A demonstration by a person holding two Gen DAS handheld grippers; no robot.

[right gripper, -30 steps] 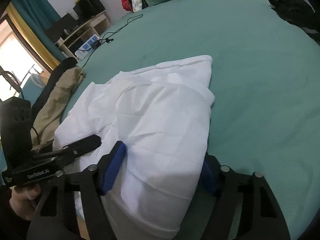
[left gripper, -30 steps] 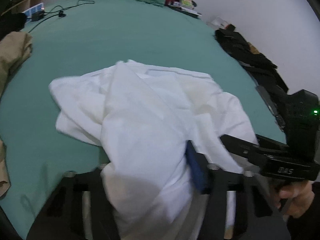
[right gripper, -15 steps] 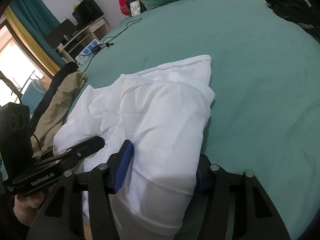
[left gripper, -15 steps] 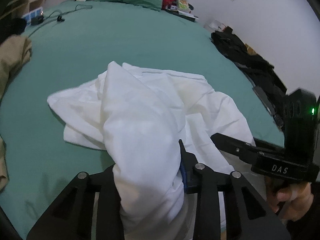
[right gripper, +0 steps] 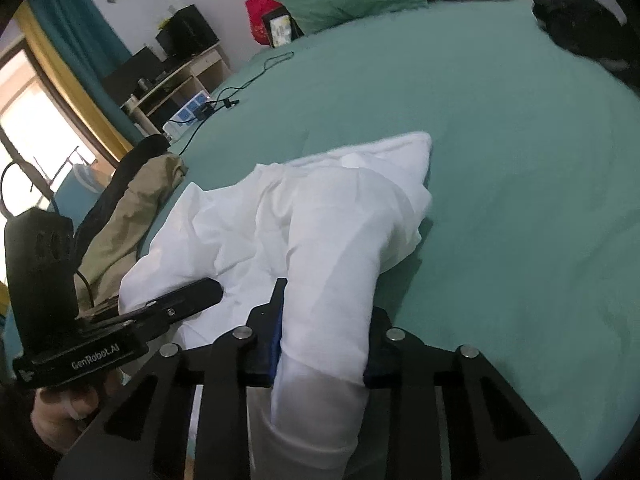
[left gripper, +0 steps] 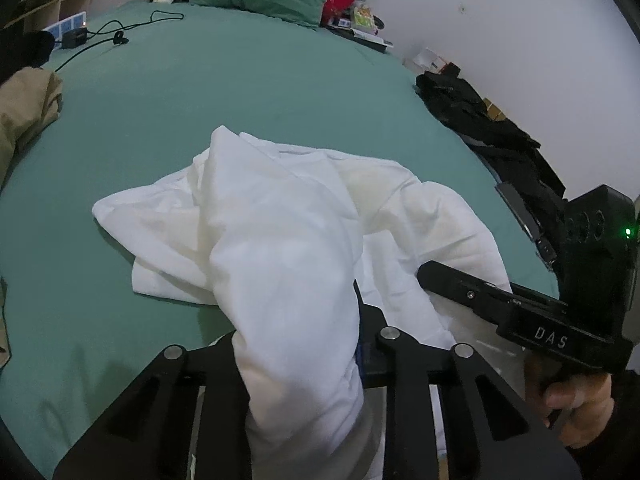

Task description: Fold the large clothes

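Looking at it from here, the big risk is the white cloth (left gripper: 280, 248) slipping out. It is soft and thick, and each gripper has only a bunched-up fistful of it. If the person lifts fast, or pulls the two hands apart too hard, one bunch could slide free — then half the cloth would flop back onto the green bed (left gripper: 260, 92) in a heap. The rest of the cloth lies crumpled on the bed in front of the person, so a lift could also drag hidden folds along and leave it twisted, not flat. The tan clothes (right gripper: 132, 216) at the bed's edge lie near the cloth, so a wide swing could catch them too.

Now the fingers. The left gripper (left gripper: 296, 352) has just been closing, and its jaws are narrow, squeezed on a thick roll of the white cloth. Only one blue pad shows, and it presses into the fabric. The right gripper (right gripper: 324, 352) has just been closing too, and it pinches another roll of the same cloth between its blue pads. Both grippers sit side by side at the near edge of the bed, each in a hand (left gripper: 576, 404).
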